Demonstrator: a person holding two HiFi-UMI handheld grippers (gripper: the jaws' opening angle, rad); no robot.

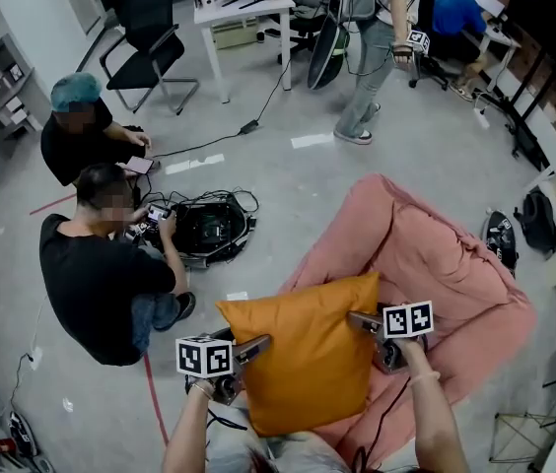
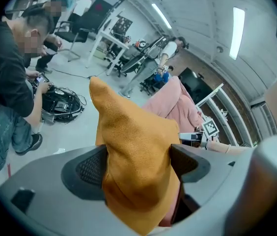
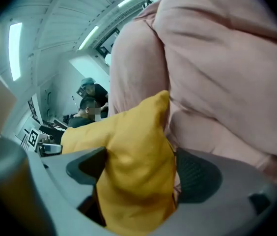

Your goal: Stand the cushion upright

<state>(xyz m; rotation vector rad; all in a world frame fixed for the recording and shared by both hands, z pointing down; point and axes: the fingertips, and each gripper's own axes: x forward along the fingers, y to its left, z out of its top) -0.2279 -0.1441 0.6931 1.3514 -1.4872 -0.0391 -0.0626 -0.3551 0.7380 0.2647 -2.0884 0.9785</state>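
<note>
An orange cushion (image 1: pixel 308 358) stands on edge, leaning back against a big pink beanbag (image 1: pixel 446 264). My left gripper (image 1: pixel 256 345) is at the cushion's left edge and my right gripper (image 1: pixel 362 321) at its right edge, both about halfway up. In the left gripper view a corner of the cushion (image 2: pixel 133 146) fills the gap between the wide-set jaws of the left gripper (image 2: pixel 138 166), bulging rather than pinched. The right gripper view shows the same: the cushion (image 3: pixel 133 171) sits between the spread jaws of the right gripper (image 3: pixel 141 173), with the beanbag (image 3: pixel 217 73) close behind.
Two people sit on the floor at the left (image 1: pixel 101 274), (image 1: pixel 81 131), beside an open black case of cables (image 1: pixel 204 227). A person (image 1: pixel 372 47) stands at the back near a white table (image 1: pixel 243 8) and a black chair (image 1: pixel 150 37). Bags lie at the right (image 1: pixel 500 239).
</note>
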